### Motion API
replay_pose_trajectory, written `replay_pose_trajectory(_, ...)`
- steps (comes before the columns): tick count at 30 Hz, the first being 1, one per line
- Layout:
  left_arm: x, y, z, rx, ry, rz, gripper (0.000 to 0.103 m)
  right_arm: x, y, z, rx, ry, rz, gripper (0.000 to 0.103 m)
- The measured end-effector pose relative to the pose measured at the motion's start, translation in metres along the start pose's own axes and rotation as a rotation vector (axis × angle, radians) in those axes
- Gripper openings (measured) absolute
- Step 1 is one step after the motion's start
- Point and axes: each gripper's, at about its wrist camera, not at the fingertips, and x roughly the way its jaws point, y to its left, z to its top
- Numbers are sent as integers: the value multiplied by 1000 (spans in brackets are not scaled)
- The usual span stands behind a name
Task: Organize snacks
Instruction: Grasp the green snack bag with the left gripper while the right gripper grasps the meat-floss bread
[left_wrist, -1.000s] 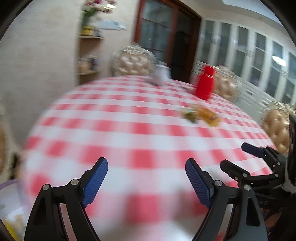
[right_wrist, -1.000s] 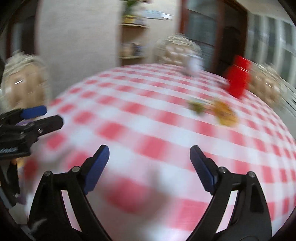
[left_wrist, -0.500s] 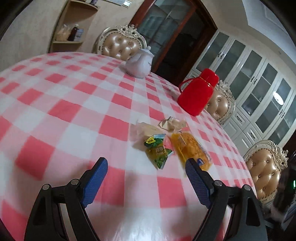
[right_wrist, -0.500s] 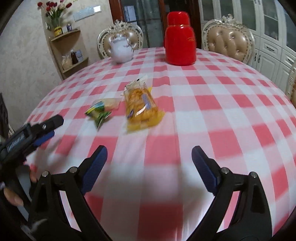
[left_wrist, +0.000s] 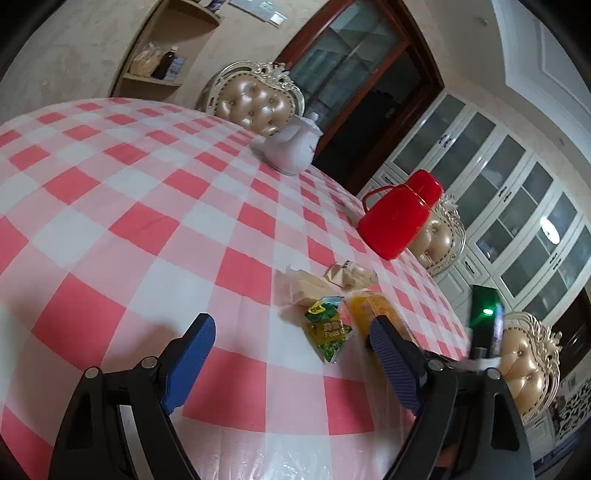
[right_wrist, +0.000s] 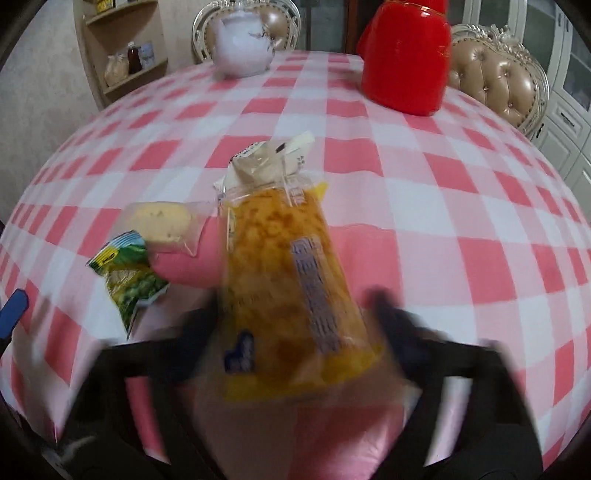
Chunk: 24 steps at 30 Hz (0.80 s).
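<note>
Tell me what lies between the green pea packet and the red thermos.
In the left wrist view, two clear-wrapped pastries lie between the green pea packet and the red thermos.

right gripper (right_wrist: 295, 325) fingers (right_wrist: 391, 314) motion-blurred

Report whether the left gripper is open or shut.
Open. The left gripper shows its blue pads spread wide apart over the tablecloth, holding nothing.

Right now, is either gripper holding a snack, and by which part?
Left gripper: nothing, jaws open. Right gripper: jaws straddle the orange snack bag's near end, but blur hides whether they grip it.
</note>
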Motion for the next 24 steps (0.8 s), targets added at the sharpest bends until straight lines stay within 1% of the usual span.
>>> replay_pose_trajectory(1, 1, -2, -1, 17, 3, 3, 87, -8, -2, -4, 12, -13, 18, 55)
replay_pose_trajectory(3, 2, -6, -2, 44, 9, 8, 87, -24, -8, -14, 52, -37, 14, 54)
replay_pose_trajectory(5, 5, -9, -4, 67, 28, 11, 87, -42, -11, -32, 92, -48, 28, 54)
replay_pose_trajectory(6, 9, -12, -6, 81, 47, 18, 87, -49, -10, -41, 99, -51, 29, 54)
replay_pose_trajectory(8, 20, -20, -10, 122, 112, 35, 87, -69, -6, -62, 102, -62, 22, 54)
replay_pose_trajectory(9, 25, -27, -13, 154, 140, 54, 87, -79, -4, -74, 98, -67, 19, 54)
replay_pose_trajectory(11, 31, -40, -15, 216, 132, 96, 87, -95, 0, -93, 106, -74, 8, 54)
replay_pose_trajectory(12, 38, -49, -14, 262, 137, 132, 87, -102, 0, -99, 115, -80, 6, 54)
replay_pose_trajectory(13, 46, -56, -13, 304, 146, 151, 87, -112, 0, -107, 131, -92, 10, 54)
replay_pose_trajectory(15, 67, -66, -10, 382, 179, 198, 87, -121, -2, -112, 151, -113, 25, 54)
replay_pose_trajectory(17, 89, -73, -10, 477, 244, 217, 87, -128, -1, -113, 155, -129, 37, 54)
replay_pose_trajectory(20, 115, -81, -12, 621, 303, 245, 87, -130, -2, -109, 158, -143, 52, 53)
replay_pose_trajectory(22, 121, -84, -13, 681, 318, 234, 86, -131, -1, -107, 150, -145, 56, 51)
replay_pose_trajectory(23, 122, -85, -14, 699, 321, 224, 83, -132, 0, -108, 148, -147, 57, 47)
replay_pose_trajectory(24, 124, -87, -15, 718, 332, 201, 78, -132, 0, -108, 144, -148, 61, 41)
